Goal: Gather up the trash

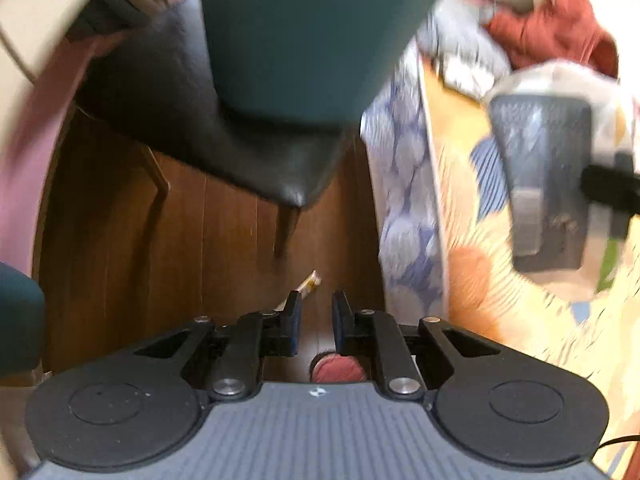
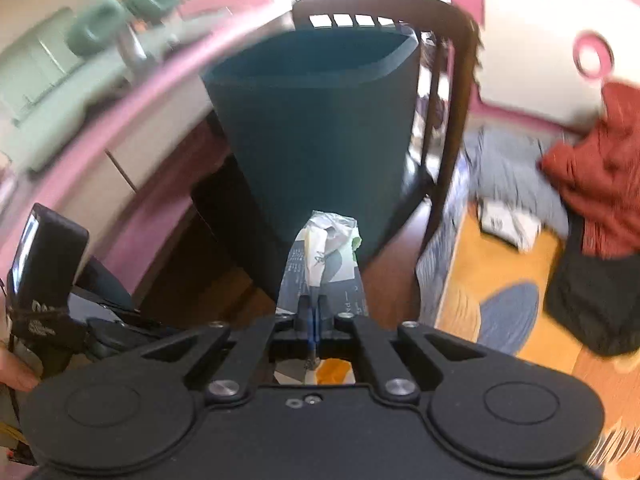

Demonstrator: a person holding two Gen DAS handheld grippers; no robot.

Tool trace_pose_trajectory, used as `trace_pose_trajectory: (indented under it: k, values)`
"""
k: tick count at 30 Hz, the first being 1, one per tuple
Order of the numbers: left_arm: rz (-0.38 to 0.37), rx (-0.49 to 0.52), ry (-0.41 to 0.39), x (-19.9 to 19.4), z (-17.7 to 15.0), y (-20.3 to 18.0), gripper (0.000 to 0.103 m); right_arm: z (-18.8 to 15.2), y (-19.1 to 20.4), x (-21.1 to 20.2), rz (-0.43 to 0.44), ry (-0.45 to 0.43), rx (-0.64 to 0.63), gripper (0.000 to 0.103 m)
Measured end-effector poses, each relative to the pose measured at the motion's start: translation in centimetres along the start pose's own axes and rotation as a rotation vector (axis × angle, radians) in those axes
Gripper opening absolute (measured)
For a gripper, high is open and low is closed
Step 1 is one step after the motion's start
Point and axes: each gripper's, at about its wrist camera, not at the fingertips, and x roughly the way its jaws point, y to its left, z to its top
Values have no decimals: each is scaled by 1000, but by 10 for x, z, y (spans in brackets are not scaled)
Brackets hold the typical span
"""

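My right gripper was clenched on a crumpled wrapper before the teal bin; left gripper nearly closed, empty.

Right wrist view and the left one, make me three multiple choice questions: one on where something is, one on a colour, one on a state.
1. Where does the bin stand?
A. on the rug
B. on the black chair seat
C. on the bare wooden floor

2. What colour is the bin?
A. dark teal
B. white
C. yellow

3. How is the right gripper?
A. wide open and bare
B. shut on nothing
C. shut on a crumpled wrapper

Answers: 1 B, the left wrist view shows its base on the seat. 2 A, its walls are dark teal in both views. 3 C, the wrapper sticks out from between the closed fingers.
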Motion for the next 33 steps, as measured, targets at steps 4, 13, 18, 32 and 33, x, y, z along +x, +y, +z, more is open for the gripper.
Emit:
trace_pose_trajectory:
  k: [4,13,18,32,33]
  values:
    - [-20,21,77,76,-15,-10,20,-32,-28,36,-26,24,81,1]
    - [16,233,76,264,-51,-29,81,-115,-87,146,-10,83,136,1]
    - [46,344,71,367,-70,-21,81,-138,-103,205,16,99,122,1]
    - [35,355,148,532,-78,8,80,-156,-108,280,123,84,179,1]
    - [40,369,150,537,-78,7,80,-156,-107,282,125,84,176,1]
